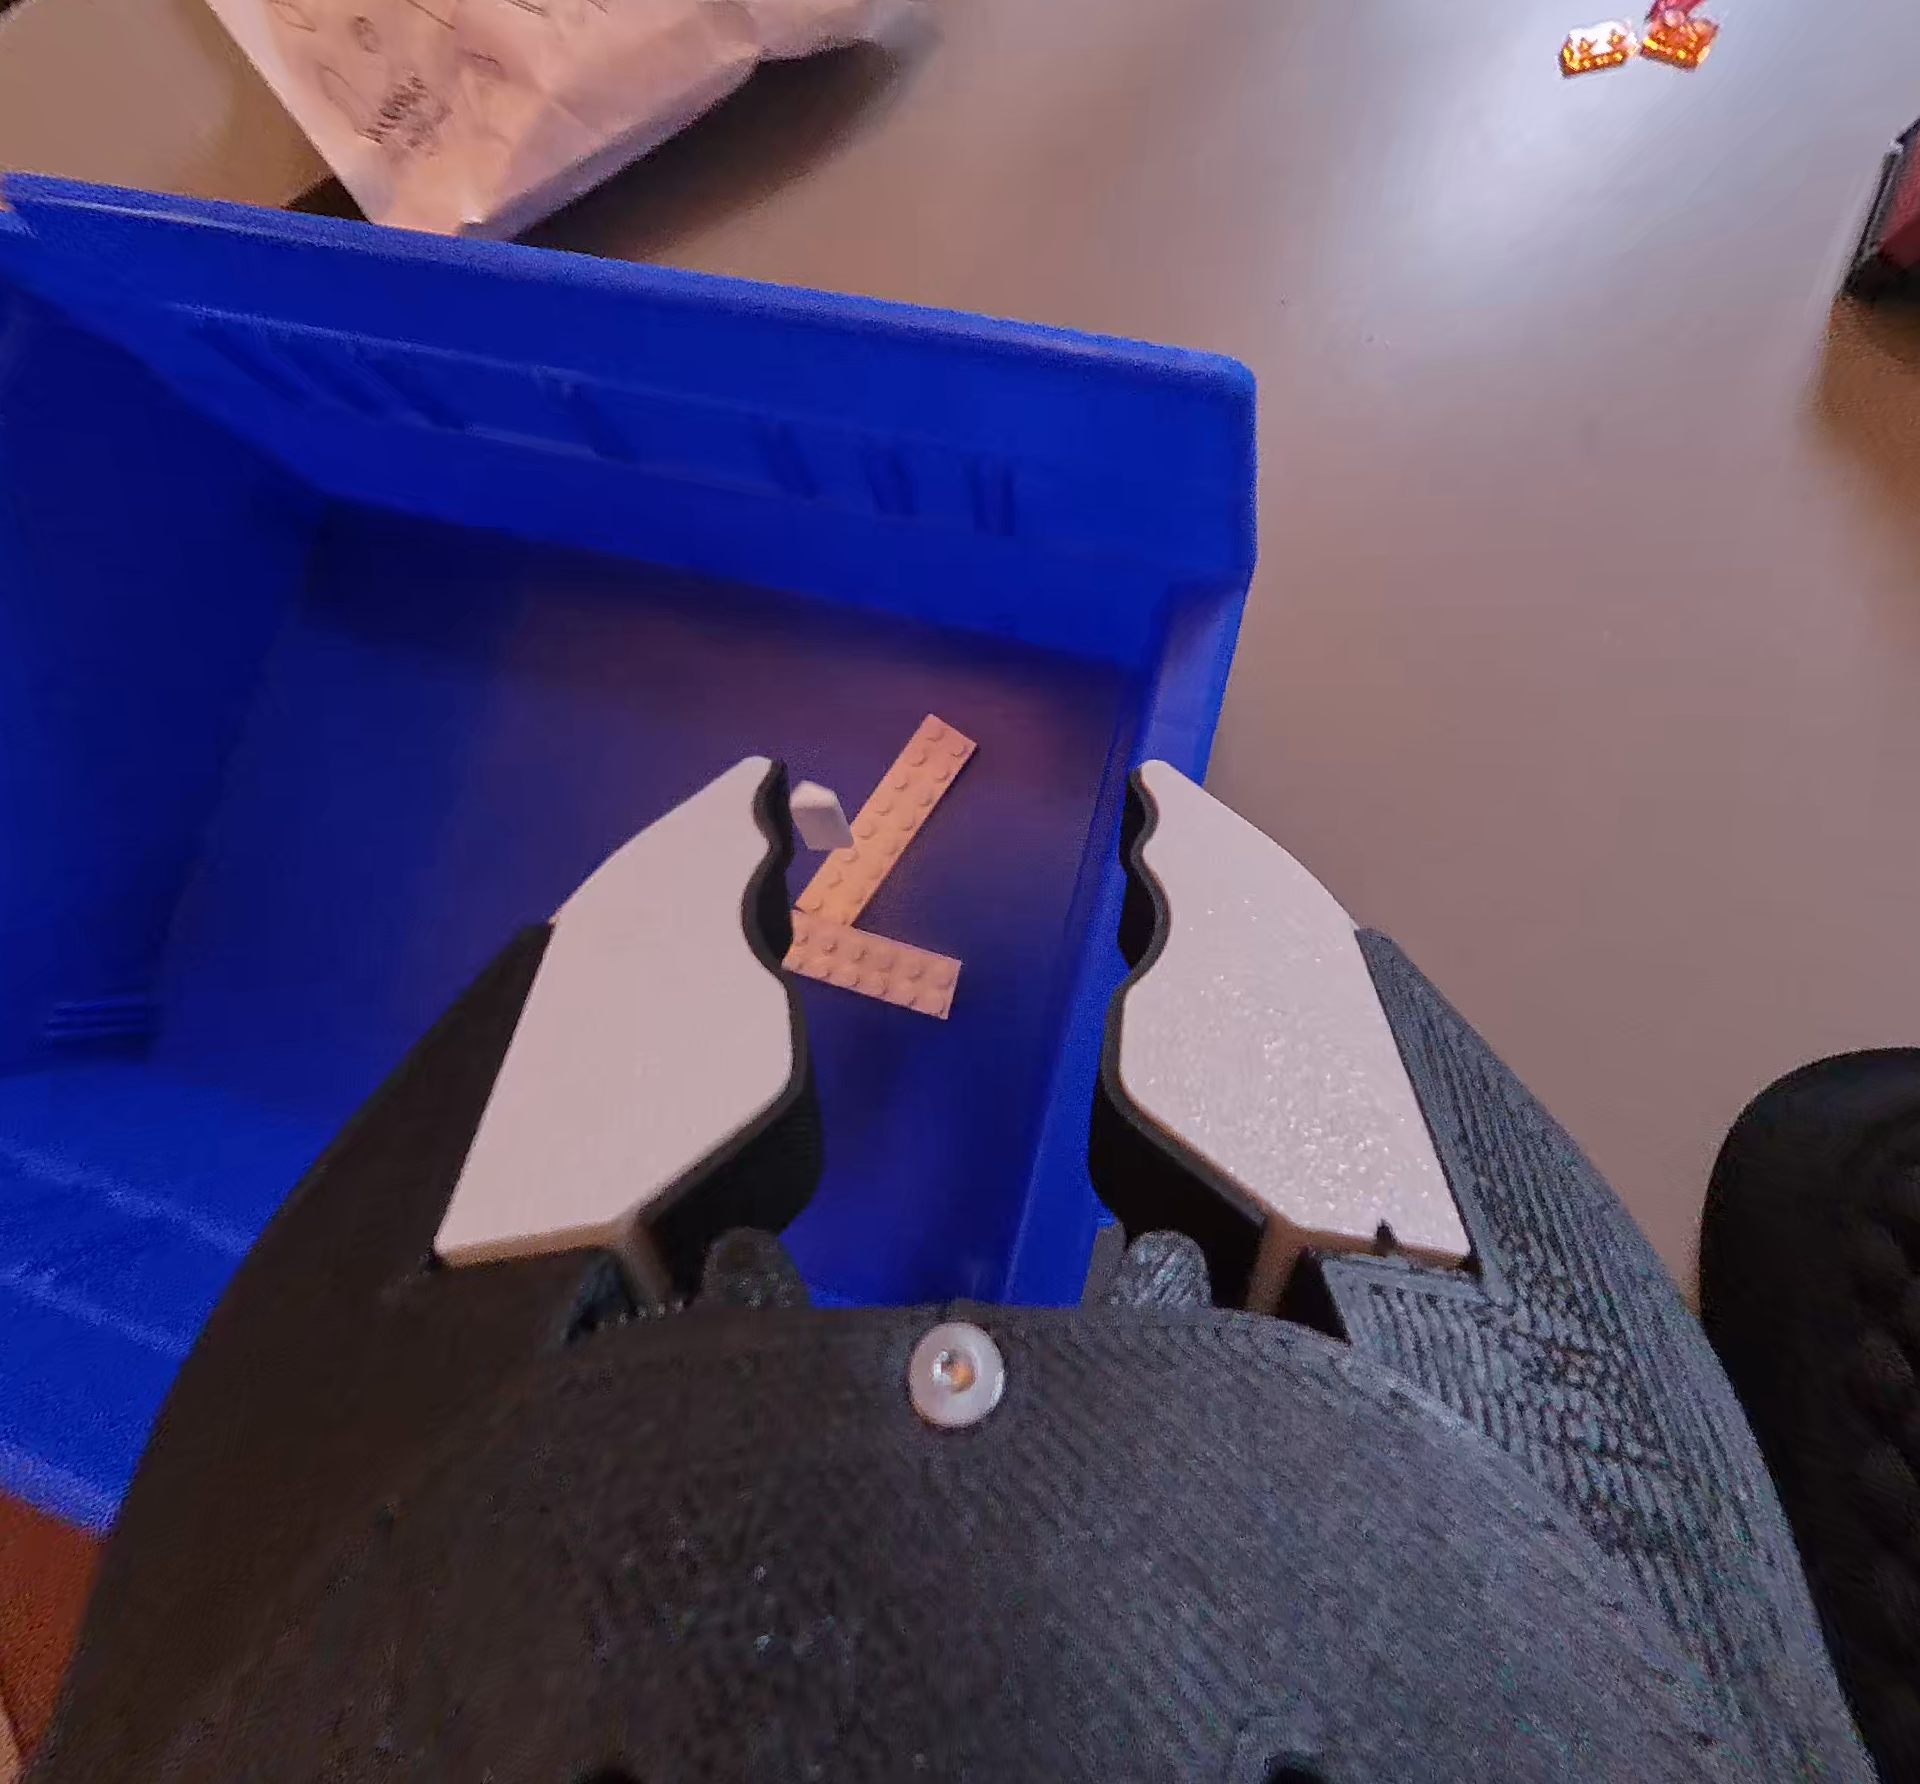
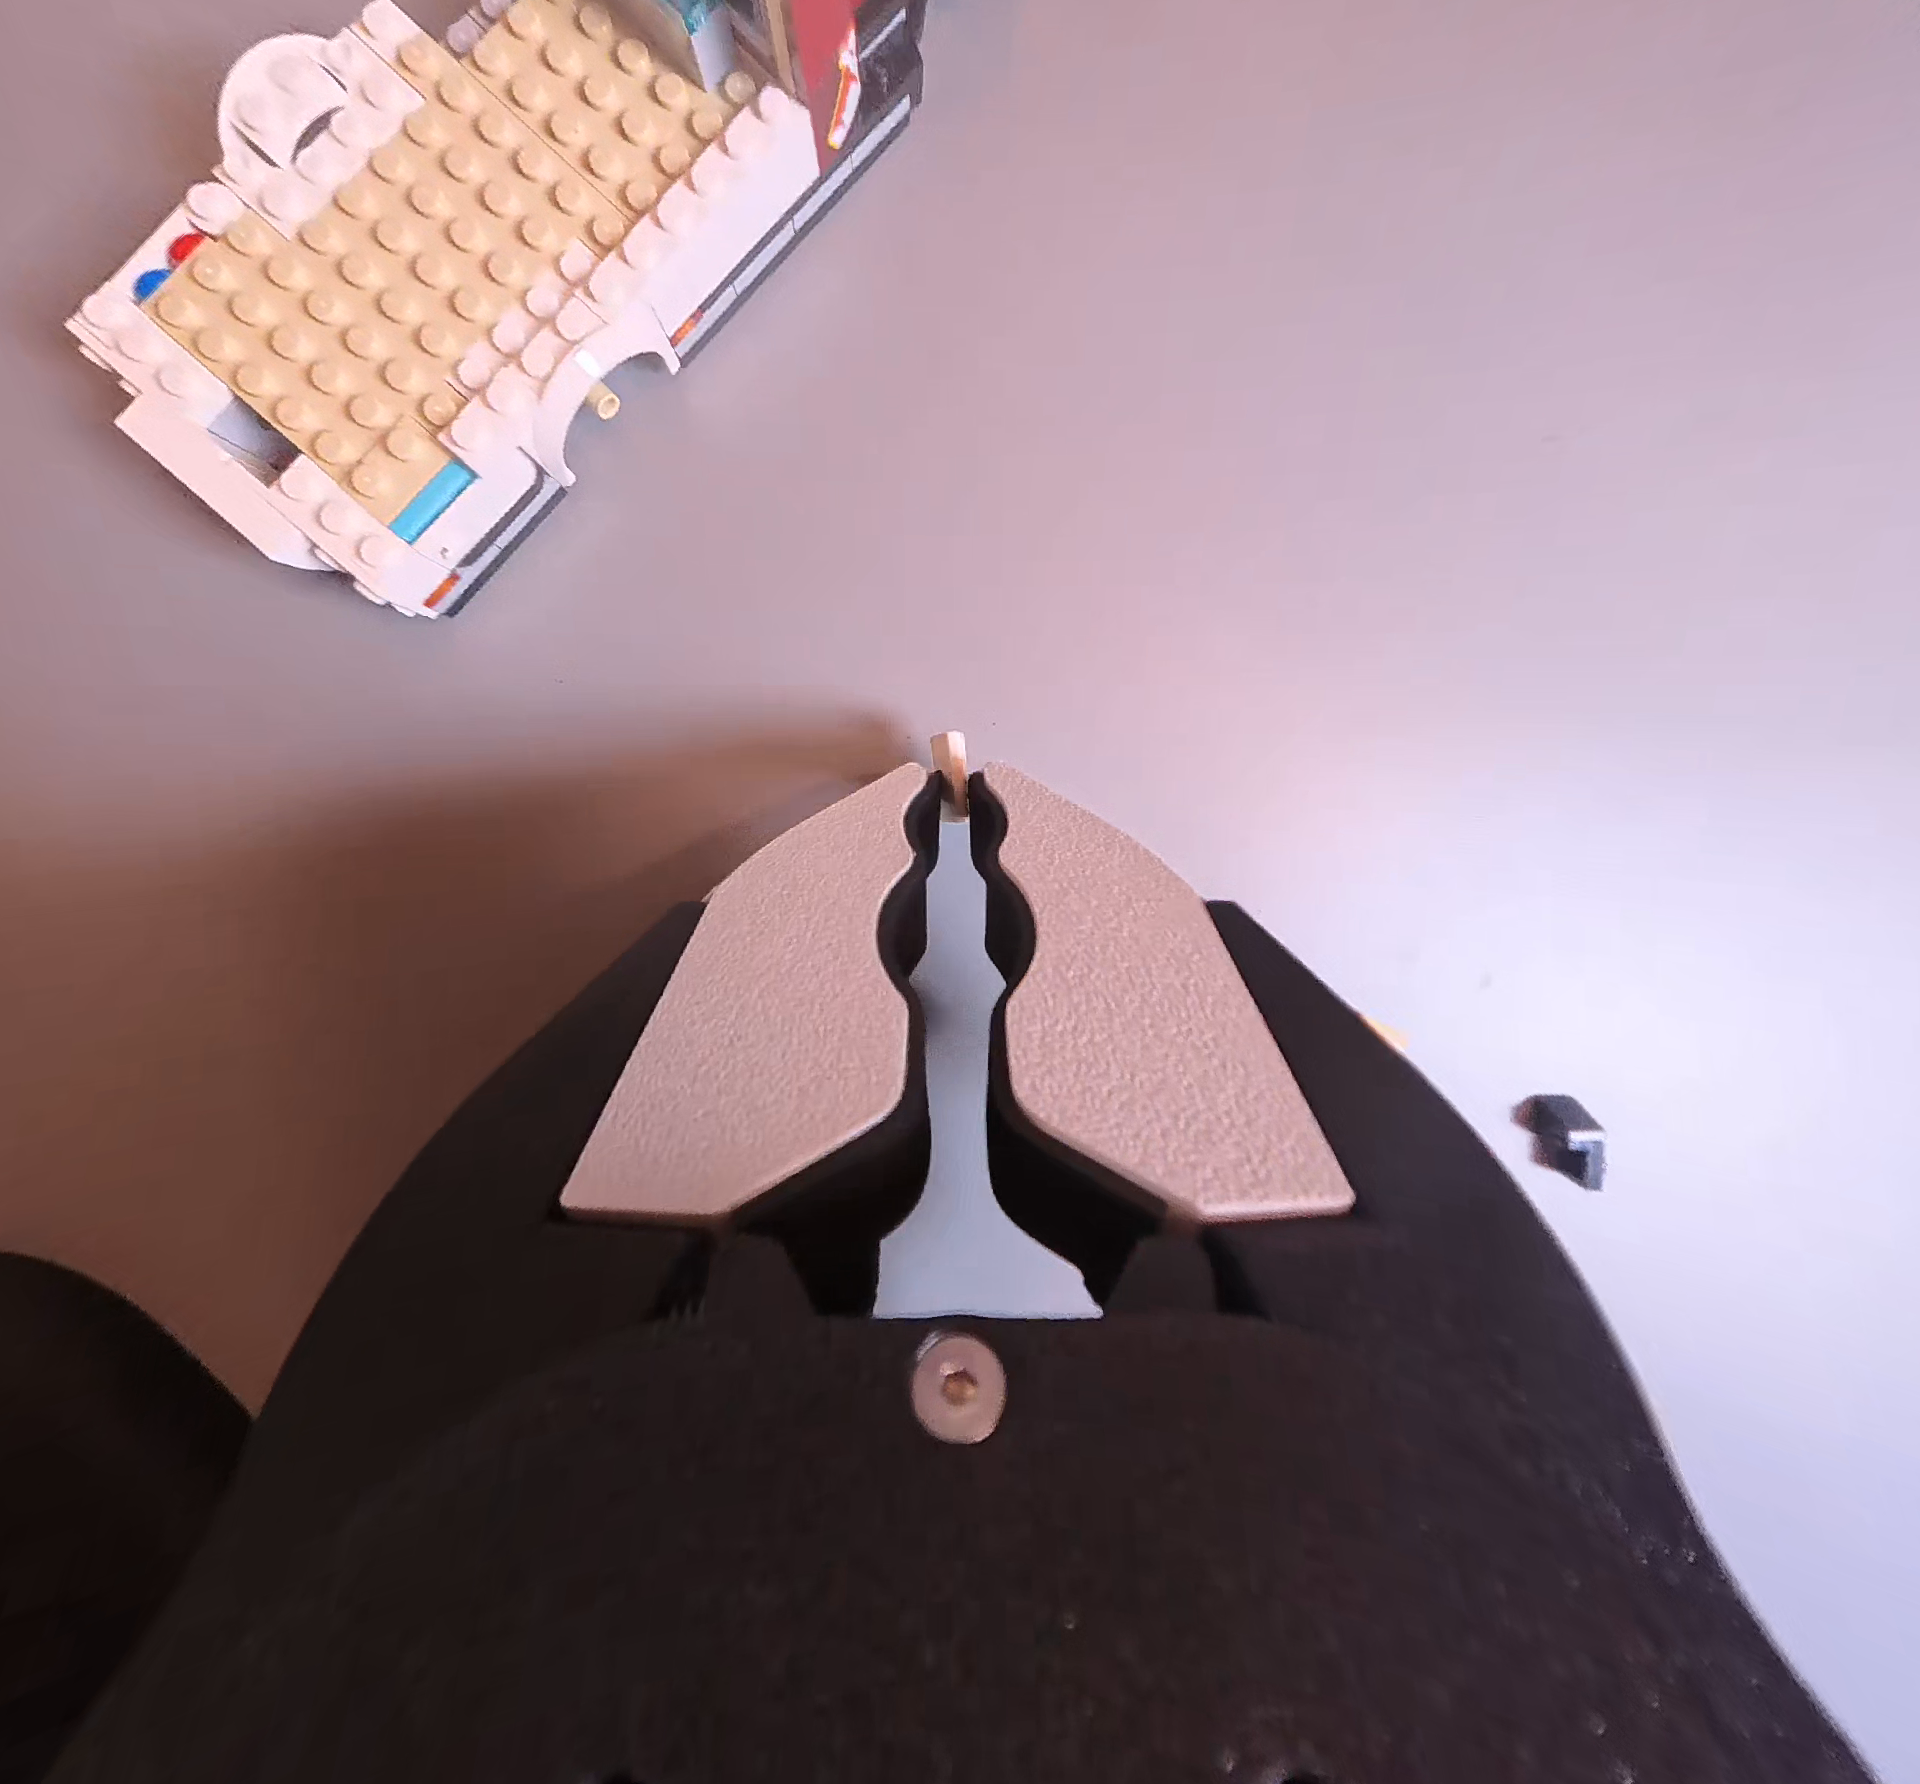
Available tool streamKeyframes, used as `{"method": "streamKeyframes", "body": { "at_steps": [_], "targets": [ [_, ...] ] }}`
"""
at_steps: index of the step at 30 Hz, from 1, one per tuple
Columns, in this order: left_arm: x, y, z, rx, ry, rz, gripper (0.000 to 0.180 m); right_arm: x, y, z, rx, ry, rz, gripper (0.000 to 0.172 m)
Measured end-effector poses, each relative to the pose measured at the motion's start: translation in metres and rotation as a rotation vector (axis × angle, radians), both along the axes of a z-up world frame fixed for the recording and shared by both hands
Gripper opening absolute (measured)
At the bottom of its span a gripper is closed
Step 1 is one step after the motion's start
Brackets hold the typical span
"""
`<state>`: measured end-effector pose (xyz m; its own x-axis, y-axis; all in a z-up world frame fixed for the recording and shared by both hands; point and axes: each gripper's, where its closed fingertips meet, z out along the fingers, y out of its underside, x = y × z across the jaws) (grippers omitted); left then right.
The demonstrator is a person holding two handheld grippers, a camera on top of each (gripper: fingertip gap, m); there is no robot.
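**Two grippers, blue bin and brick pieces: items on view**

Presently, the left gripper [image 1: 951, 789] hangs over a deep blue plastic bin [image 1: 727, 332], jaws spread wide and gripping nothing. A small pale grey tile [image 1: 821, 818] shows just beside the left fingertip, near frame centre; whether it touches the pad cannot be told. Below it, on the bin floor, lie two long tan studded plates [image 1: 883, 887] forming an angle, meeting at one end.

- Upper left of the left wrist view: a crumpled white paper bag printed with line drawings [image 1: 540, 9], on the brown desk [image 1: 1455, 487] behind the bin.
- Upper right: a few small translucent red and orange pieces [image 1: 1631, 9], well apart from the bin.

The right gripper [image 2: 951, 784] is nearly closed, its two tips pinching a small thin tan piece [image 2: 949, 766] that stands on edge and pokes out beyond them, above the bare desk.

- Upper left of the right wrist view: a part-built white and tan brick vehicle [image 2: 436, 280], with a red and black section at the top edge.
- Lower right: a small black piece [image 2: 1564, 1137] on the desk, well apart.
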<state>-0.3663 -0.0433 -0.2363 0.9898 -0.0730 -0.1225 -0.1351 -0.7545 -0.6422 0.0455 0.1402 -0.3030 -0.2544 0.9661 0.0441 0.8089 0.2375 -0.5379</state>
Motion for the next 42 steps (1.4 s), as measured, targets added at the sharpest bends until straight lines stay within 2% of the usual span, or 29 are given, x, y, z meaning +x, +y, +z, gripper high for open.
{"method": "streamKeyframes", "body": {
  "at_steps": [1, 4, 6, 9, 12, 13, 15, 17, 19, 22, 25, 31, 34, 35, 38, 40, 42],
  "targets": [
    [0.005, 0.001, -0.005, -0.010, -0.011, -0.026, 0.066, 0.000, -0.001, 0.002, 0.006, 0.011, -0.004, 0.005],
    [0.028, 0.000, -0.023, -0.069, -0.049, -0.131, 0.079, 0.004, -0.005, 0.008, 0.003, 0.030, -0.012, 0.005],
    [0.032, 0.001, -0.026, -0.082, -0.014, -0.163, 0.079, 0.005, -0.007, 0.011, 0.005, 0.050, -0.020, 0.005],
    [0.051, 0.018, -0.002, 0.055, 0.020, -0.225, 0.060, 0.001, -0.017, 0.028, -0.021, 0.143, -0.030, 0.005],
    [0.126, 0.034, 0.025, 0.216, -0.086, -0.454, 0.031, -0.017, -0.041, 0.059, -0.031, 0.330, -0.004, 0.005],
    [0.159, 0.040, 0.032, 0.269, -0.138, -0.539, 0.026, -0.024, -0.052, 0.069, -0.025, 0.389, 0.015, 0.005],
    [0.224, 0.047, 0.044, 0.392, -0.194, -0.722, 0.024, -0.036, -0.083, 0.083, -0.065, 0.473, 0.072, 0.005],
    [0.284, 0.040, 0.045, 0.506, -0.120, -0.947, 0.025, -0.045, -0.117, 0.094, -0.213, 0.524, 0.127, 0.005],
    [0.324, 0.033, 0.034, 0.498, -0.028, -1.083, 0.023, -0.050, -0.138, 0.100, -0.317, 0.548, 0.155, 0.005],
    [0.358, 0.024, 0.038, 0.496, -0.138, -1.160, 0.015, -0.055, -0.153, 0.098, -0.334, 0.541, 0.188, 0.005],
    [0.362, 0.027, 0.034, 0.459, -0.161, -1.160, 0.008, -0.057, -0.159, 0.096, -0.317, 0.537, 0.205, 0.005],
    [0.362, 0.024, 0.031, 0.428, -0.205, -1.154, 0.006, -0.059, -0.163, 0.097, -0.290, 0.545, 0.226, 0.005],
    [0.358, 0.025, 0.029, 0.420, -0.194, -1.140, 0.006, -0.061, -0.160, 0.096, -0.278, 0.550, 0.216, 0.006],
    [0.352, 0.025, 0.030, 0.411, -0.161, -1.132, 0.006, -0.060, -0.157, 0.096, -0.269, 0.550, 0.205, 0.011],
    [0.290, 0.034, 0.058, 0.453, -0.008, -0.953, 0.006, -0.050, -0.132, 0.090, -0.175, 0.506, 0.142, 0.024],
    [0.214, 0.038, 0.075, 0.426, 0.138, -0.695, 0.006, -0.036, -0.115, 0.081, -0.129, 0.443, 0.095, 0.029],
    [0.133, 0.030, 0.075, 0.329, 0.271, -0.430, 0.010, -0.024, -0.102, 0.069, -0.116, 0.391, 0.047, 0.033]
  ]
}}
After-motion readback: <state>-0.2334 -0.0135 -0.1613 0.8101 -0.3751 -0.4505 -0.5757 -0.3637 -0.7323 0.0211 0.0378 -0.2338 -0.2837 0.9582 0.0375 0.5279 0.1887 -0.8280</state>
